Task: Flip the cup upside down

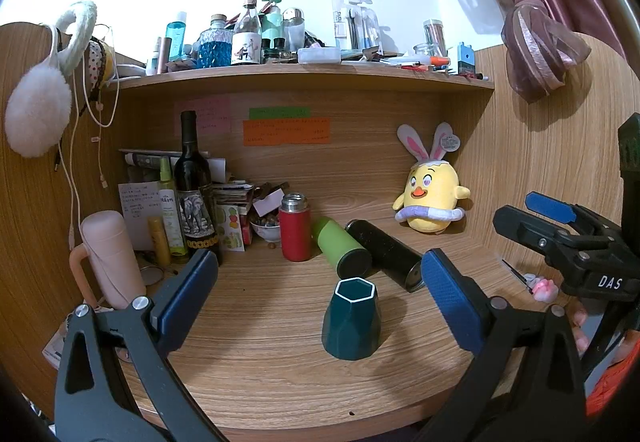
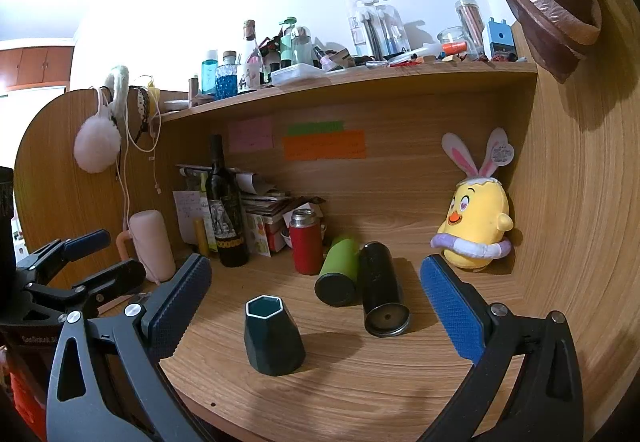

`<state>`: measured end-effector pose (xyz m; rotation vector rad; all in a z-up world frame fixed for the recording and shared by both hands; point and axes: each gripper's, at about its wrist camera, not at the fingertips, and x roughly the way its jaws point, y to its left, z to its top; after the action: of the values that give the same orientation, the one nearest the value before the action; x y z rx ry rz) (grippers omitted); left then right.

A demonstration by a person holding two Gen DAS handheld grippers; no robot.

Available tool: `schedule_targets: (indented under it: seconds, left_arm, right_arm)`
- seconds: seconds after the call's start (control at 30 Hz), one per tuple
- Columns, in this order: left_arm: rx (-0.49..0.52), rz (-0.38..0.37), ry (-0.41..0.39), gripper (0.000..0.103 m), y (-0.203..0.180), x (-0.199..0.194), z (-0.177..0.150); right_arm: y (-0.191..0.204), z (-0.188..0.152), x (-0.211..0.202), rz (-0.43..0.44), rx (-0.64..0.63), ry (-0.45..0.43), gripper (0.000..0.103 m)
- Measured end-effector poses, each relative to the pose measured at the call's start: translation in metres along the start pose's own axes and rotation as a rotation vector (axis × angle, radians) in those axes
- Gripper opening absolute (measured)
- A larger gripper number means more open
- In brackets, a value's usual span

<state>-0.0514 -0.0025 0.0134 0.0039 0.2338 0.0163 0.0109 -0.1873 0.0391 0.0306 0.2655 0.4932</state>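
Observation:
A dark teal faceted cup (image 1: 351,319) stands on the wooden desk (image 1: 260,362). A white-edged hexagonal end faces up; I cannot tell if it is the mouth or the base. It also shows in the right wrist view (image 2: 272,336). My left gripper (image 1: 318,282) is open and empty, with the cup between and just below its blue pads. My right gripper (image 2: 316,282) is open and empty, and the cup sits low between its fingers, nearer the left one. The right gripper shows in the left wrist view at the right edge (image 1: 560,226). The left gripper shows at the left edge of the right wrist view (image 2: 80,262).
Behind the cup lie a green bottle (image 1: 340,246) and a black bottle (image 1: 386,254) on their sides. A red flask (image 1: 295,228) and a wine bottle (image 1: 194,186) stand further back. A yellow plush chick (image 1: 430,198) sits back right. A pink tumbler (image 1: 110,254) stands left.

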Motion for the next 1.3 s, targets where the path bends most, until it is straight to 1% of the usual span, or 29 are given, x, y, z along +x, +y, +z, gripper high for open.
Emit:
schedule_targets:
  seconds: [0.97, 1.3]
  left_arm:
    - [-0.005, -0.008, 0.003, 0.103, -0.0011, -0.0006, 0.0014]
    - [-0.006, -0.022, 0.01, 0.103, -0.0087, -0.0013, 0.0006]
  right_arm:
    - [0.0021, 0.0002, -0.0009, 0.0, 0.0, -0.001, 0.103]
    - [0.0023, 0.0004, -0.0011, 0.0, -0.001, -0.001, 0.103]
